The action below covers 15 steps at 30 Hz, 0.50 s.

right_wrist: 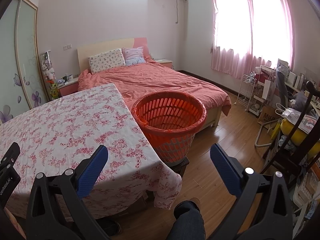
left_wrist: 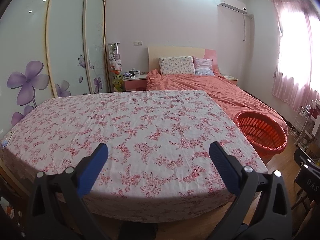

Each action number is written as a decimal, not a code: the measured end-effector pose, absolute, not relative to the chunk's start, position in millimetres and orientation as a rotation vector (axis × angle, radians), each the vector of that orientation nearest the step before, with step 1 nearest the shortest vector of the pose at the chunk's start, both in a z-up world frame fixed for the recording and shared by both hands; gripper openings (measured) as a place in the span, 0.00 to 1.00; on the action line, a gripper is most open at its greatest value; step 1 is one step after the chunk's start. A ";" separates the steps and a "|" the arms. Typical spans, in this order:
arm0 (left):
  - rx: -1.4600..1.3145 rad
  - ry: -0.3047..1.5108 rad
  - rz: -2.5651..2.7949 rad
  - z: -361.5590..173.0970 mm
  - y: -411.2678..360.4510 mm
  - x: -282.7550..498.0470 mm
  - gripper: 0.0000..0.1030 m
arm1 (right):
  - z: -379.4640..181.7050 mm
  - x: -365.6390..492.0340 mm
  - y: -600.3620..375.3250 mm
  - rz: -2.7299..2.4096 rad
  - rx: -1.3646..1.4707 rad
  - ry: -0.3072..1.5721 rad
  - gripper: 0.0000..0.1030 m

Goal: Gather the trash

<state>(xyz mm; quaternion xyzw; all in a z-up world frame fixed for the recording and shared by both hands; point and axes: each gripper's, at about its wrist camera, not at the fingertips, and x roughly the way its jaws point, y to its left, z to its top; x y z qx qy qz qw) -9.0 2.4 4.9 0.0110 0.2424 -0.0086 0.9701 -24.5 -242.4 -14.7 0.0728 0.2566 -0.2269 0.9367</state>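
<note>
A bedroom seen from two cameras mounted on handheld grippers. The left gripper (left_wrist: pixel 159 150) hovers over the near edge of a table (left_wrist: pixel 140 120) draped in a white cloth with a pink flower print. Its two blue-padded fingers (left_wrist: pixel 94 170) are spread wide apart and hold nothing. The right gripper (right_wrist: pixel 160 152) hangs past the table's near right corner, above the wooden floor (right_wrist: pixel 220 140). Its fingers (right_wrist: pixel 226 170) are also spread wide and hold nothing.

The orange plastic basket (right_wrist: pixel 170 124), lined with a thin orange bag, stands upright just beside the table's right edge, raised on a dark stand. What can be seen of its inside looks empty. No trash can be made out on the cloth in either view.

Beyond the table and basket is a bed (right_wrist: pixel 152 80) with a coral cover and two pillows at the far headboard. A wardrobe (left_wrist: pixel 50 50) with frosted doors and purple flower decals fills the left wall. Pink curtains (right_wrist: pixel 250 30) cover a bright window on the right, with cluttered shelves and bags beneath. A person's knee in dark trousers (right_wrist: pixel 188 218) shows at the near edge of the right view.
</note>
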 end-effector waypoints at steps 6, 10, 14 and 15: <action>0.023 0.491 -0.020 4.6 1.9 -9.2 0.96 | -14.8 -24.8 -242.2 -0.464 0.149 0.522 0.98; 0.023 0.494 -0.023 3.6 0.4 -9.3 0.96 | -14.9 -24.8 -242.4 -0.464 0.149 0.523 0.98; 0.022 0.495 -0.024 3.4 1.0 -9.5 0.96 | -13.8 -24.5 -242.8 -0.467 0.151 0.522 0.98; 0.023 0.495 -0.023 3.4 1.1 -9.3 0.96 | -13.8 -24.6 -242.9 -0.467 0.151 0.521 0.98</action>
